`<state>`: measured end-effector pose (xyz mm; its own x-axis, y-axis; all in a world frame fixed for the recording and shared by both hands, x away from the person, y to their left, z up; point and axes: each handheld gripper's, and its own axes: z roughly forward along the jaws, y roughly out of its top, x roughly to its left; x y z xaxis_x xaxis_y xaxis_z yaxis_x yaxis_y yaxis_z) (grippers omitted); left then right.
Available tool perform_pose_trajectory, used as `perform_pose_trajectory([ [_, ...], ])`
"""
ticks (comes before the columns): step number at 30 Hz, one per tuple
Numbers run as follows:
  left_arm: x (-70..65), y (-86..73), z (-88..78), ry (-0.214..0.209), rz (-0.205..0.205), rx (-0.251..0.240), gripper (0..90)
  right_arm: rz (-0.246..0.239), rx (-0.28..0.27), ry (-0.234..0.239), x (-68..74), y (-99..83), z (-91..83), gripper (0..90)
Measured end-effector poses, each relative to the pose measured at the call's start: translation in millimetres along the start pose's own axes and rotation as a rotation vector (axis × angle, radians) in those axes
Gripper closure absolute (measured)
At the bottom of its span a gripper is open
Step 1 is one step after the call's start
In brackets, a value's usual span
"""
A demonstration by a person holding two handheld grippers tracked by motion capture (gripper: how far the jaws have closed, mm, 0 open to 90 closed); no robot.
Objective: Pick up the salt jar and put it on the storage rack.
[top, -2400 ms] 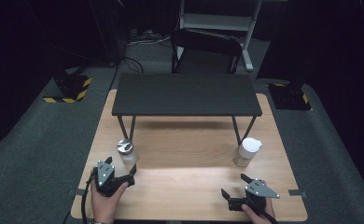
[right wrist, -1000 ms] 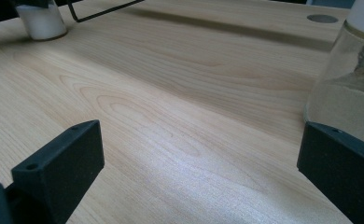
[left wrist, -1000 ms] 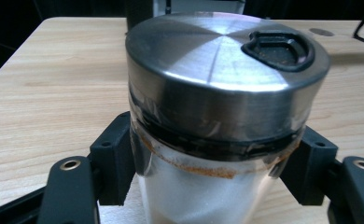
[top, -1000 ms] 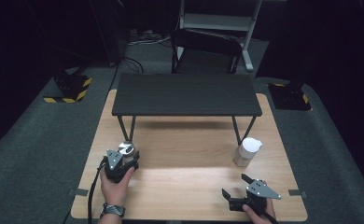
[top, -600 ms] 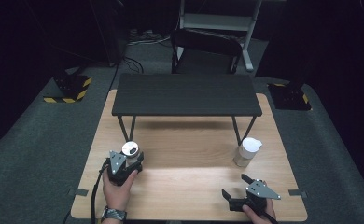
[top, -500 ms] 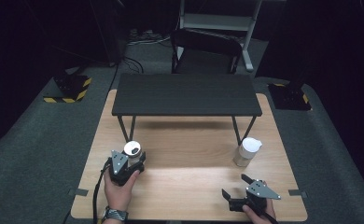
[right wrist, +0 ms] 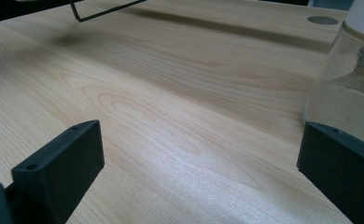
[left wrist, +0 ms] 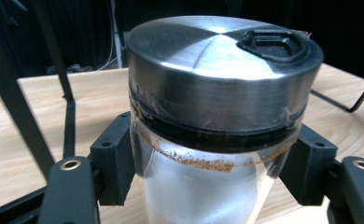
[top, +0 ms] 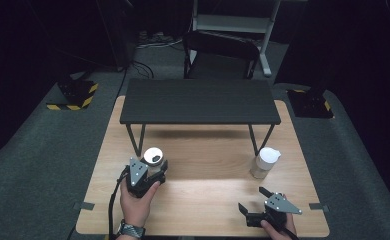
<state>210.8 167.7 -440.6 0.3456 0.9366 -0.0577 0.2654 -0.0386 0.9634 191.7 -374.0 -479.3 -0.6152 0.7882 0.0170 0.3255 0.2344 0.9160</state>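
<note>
Gripping a glass jar [left wrist: 217, 182] with a steel lid [left wrist: 220, 74], the left gripper [top: 145, 176] is closed on its sides.
The jar is held at the left front of the wooden table [top: 208, 150], near the leg of a black shelf [top: 199, 101]; brown powder is seen under the lid; the right gripper [top: 260, 205] is held low at the right front, jaws spread wide and empty; a white-capped bottle [top: 265, 162] is stood just beyond it.

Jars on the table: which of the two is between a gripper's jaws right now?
The metal-lidded jar at the table's left, held in the left gripper. The white-capped jar on the right stands free, ahead of the open right gripper.
</note>
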Motion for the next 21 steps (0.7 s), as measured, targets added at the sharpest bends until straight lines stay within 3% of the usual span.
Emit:
perform_pose_trajectory([
  [8, -7.7, 22.4, -0.5, -0.001, 0.0, -0.019, 30.9, 0.001, -0.001, -0.001, -0.4, -0.4, -0.5, 0.5],
  [15, -12.5, 42.2, -4.0, 0.002, 0.035, -0.045, 31.0, 0.004, -0.004, 0.001, -1.6, -1.1, -1.2, 0.5],
  [21, -14.9, 62.6, -5.6, -0.003, 0.029, -0.068, 31.0, 0.006, -0.004, 0.001, -2.1, -1.1, -1.5, 0.4],
])
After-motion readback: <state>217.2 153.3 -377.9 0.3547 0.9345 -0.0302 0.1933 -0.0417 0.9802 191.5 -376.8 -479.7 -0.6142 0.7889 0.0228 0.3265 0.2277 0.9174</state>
